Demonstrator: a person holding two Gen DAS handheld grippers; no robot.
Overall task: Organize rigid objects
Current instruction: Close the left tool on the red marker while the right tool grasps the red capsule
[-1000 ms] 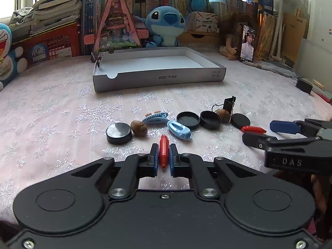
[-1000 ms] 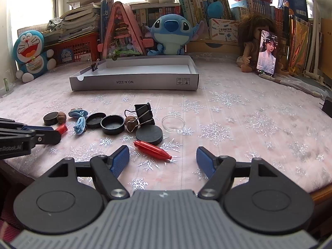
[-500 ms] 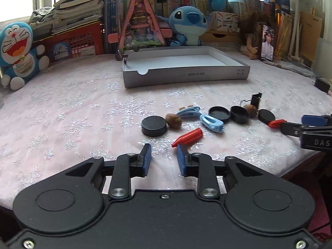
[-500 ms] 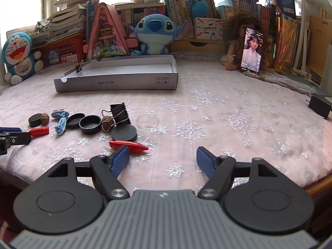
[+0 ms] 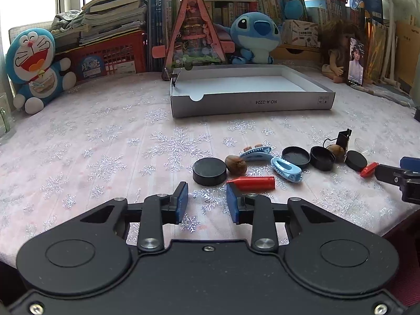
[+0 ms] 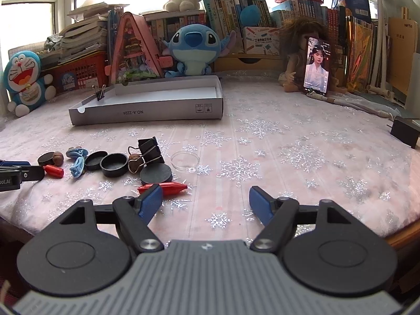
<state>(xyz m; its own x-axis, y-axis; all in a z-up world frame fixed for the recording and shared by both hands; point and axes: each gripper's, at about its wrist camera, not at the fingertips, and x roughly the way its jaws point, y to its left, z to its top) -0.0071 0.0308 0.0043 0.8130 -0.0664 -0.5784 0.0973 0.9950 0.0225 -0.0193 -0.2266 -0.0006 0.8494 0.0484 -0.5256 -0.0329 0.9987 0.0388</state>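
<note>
Left gripper [image 5: 207, 200] let go of the red cap [image 5: 253, 183]: a second ago it was clamped upright between the jaws, now it lies flat on the bench at 1 o'clock of the jaws, which are opening with nothing between them.

The left gripper [image 5: 207, 199] hovered over the tablecloth [image 5: 105, 144], its jaws opening with nothing between them. The red cone [image 5: 252, 183] lay just beyond its right finger, near the black puck [image 5: 209, 174]. The white tray [image 5: 252, 101] stood farther away.
</note>
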